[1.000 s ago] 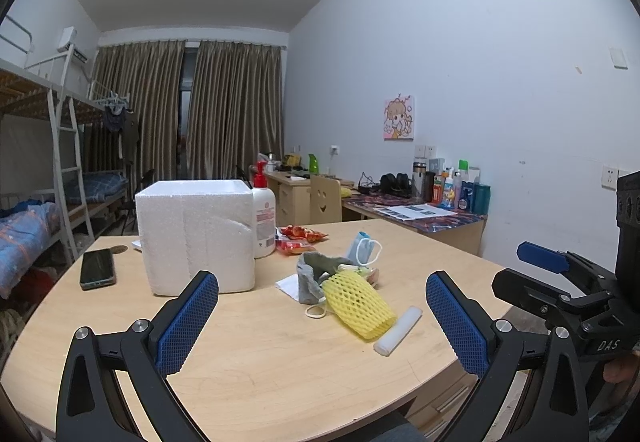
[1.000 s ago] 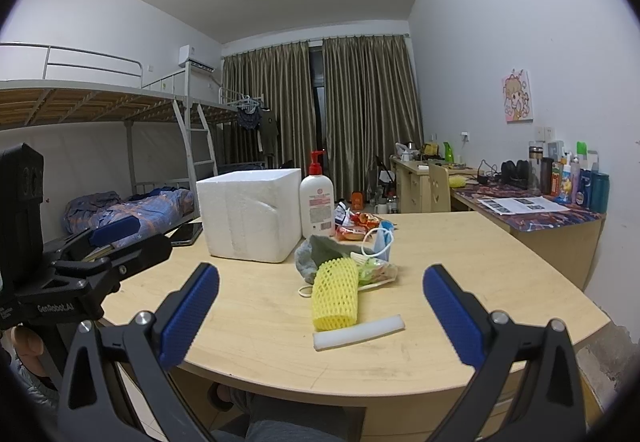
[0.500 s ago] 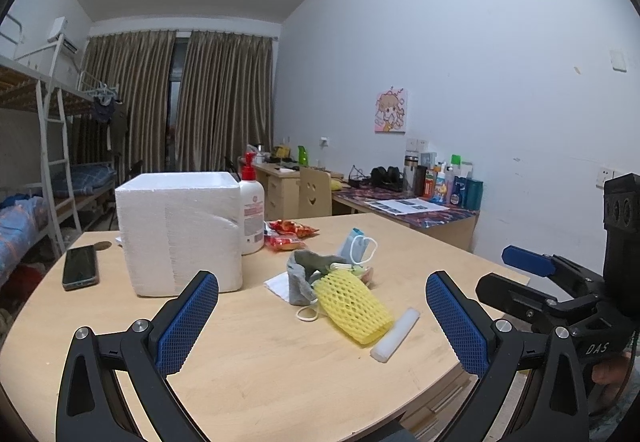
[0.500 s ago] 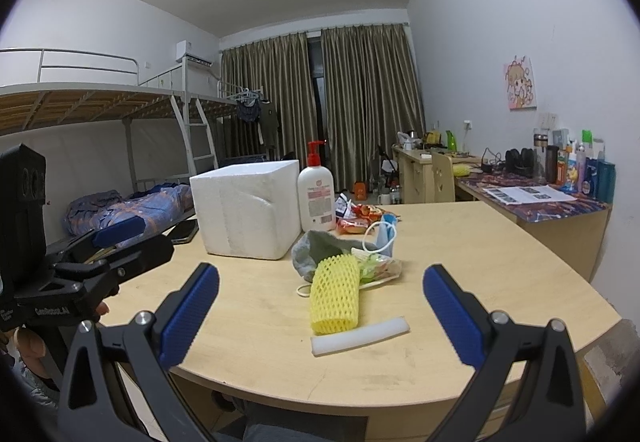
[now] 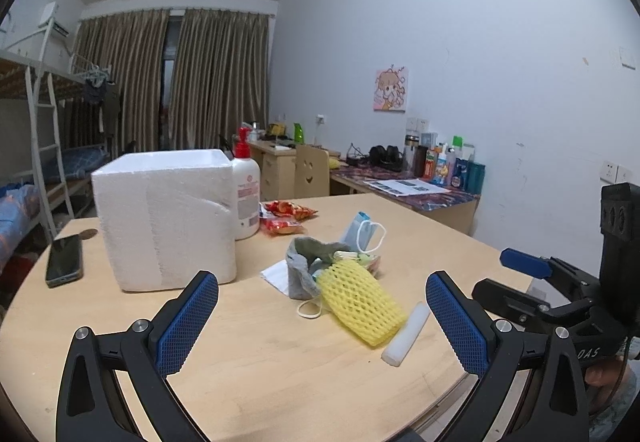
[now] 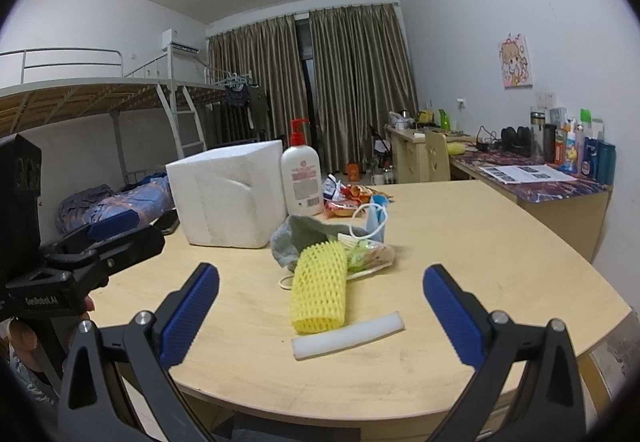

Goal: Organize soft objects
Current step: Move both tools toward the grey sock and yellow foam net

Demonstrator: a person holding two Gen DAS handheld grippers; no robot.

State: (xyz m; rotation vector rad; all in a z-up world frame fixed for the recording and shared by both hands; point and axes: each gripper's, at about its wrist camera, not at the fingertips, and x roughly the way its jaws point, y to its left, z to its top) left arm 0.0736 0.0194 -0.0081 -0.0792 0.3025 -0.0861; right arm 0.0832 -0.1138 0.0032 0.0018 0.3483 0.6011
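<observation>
A yellow foam fruit net (image 5: 362, 304) (image 6: 319, 292) lies mid-table beside a white foam stick (image 5: 406, 332) (image 6: 347, 335). Behind them lie a grey cloth (image 5: 310, 262) (image 6: 298, 240), a blue face mask (image 5: 362, 230) (image 6: 376, 216) and a small clear packet (image 6: 366, 254). A white foam box (image 5: 166, 216) (image 6: 230, 192) stands at the left. My left gripper (image 5: 322, 326) is open and empty, short of the net. My right gripper (image 6: 320, 318) is open and empty, with the stick and the net's near end between its fingers in view.
A lotion pump bottle (image 5: 246, 198) (image 6: 302, 172) stands next to the box, with red snack packets (image 5: 286, 218) behind. A phone (image 5: 64, 260) lies at the table's left edge. A desk with bottles (image 5: 440, 166) is at the right wall, a bunk bed (image 6: 100, 94) at the left.
Both grippers have moved slightly closer to the table and objects. Both remain open and empty; nothing on the table has moved.
</observation>
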